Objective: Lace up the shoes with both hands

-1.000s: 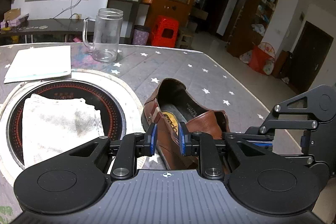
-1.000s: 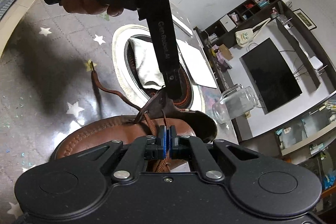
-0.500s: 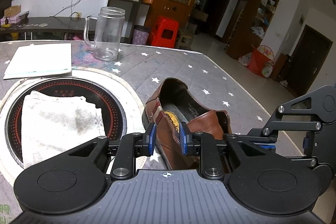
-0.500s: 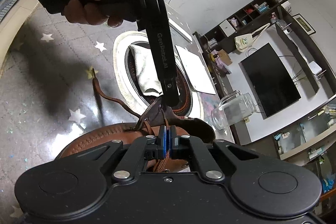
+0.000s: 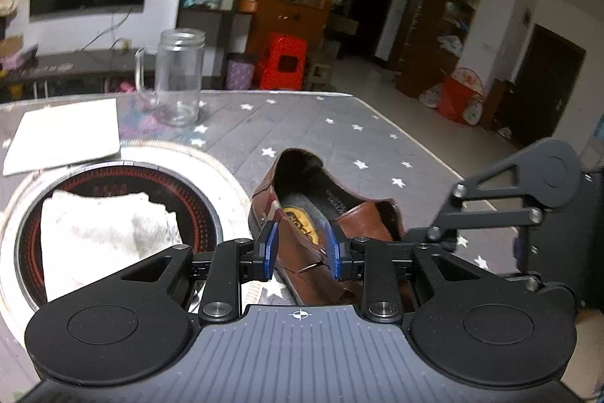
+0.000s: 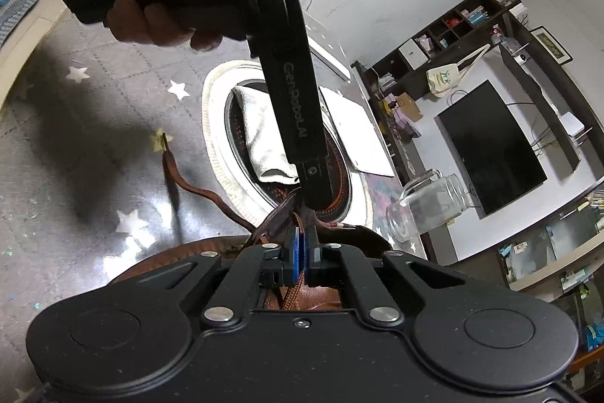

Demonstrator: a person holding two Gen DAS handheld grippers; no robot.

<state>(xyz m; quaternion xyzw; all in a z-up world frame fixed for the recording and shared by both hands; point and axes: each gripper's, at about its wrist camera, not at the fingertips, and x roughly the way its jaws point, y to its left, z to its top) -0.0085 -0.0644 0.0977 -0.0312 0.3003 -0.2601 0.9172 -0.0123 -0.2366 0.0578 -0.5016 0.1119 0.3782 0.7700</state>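
Note:
A brown leather shoe (image 5: 321, 214) lies on the grey star-patterned table, its opening toward the far side. My left gripper (image 5: 300, 248) is open, its blue pads astride the shoe's left side wall and tongue area. In the right wrist view the shoe (image 6: 158, 252) sits under my right gripper (image 6: 301, 253), which is shut on a brown lace (image 6: 292, 289). The lace's other end (image 6: 188, 184) trails left across the table. The left gripper's body (image 6: 294, 108) reaches down to the shoe from above.
A round induction cooktop (image 5: 113, 176) holding a white cloth (image 5: 102, 233) sits left of the shoe. A glass mug (image 5: 177, 78) and a white paper (image 5: 68, 135) stand further back. The table edge runs along the right (image 5: 434, 157).
My left gripper's jaws have opened wider around the shoe's side. My right gripper stays shut on the lace, and the view has shifted slightly.

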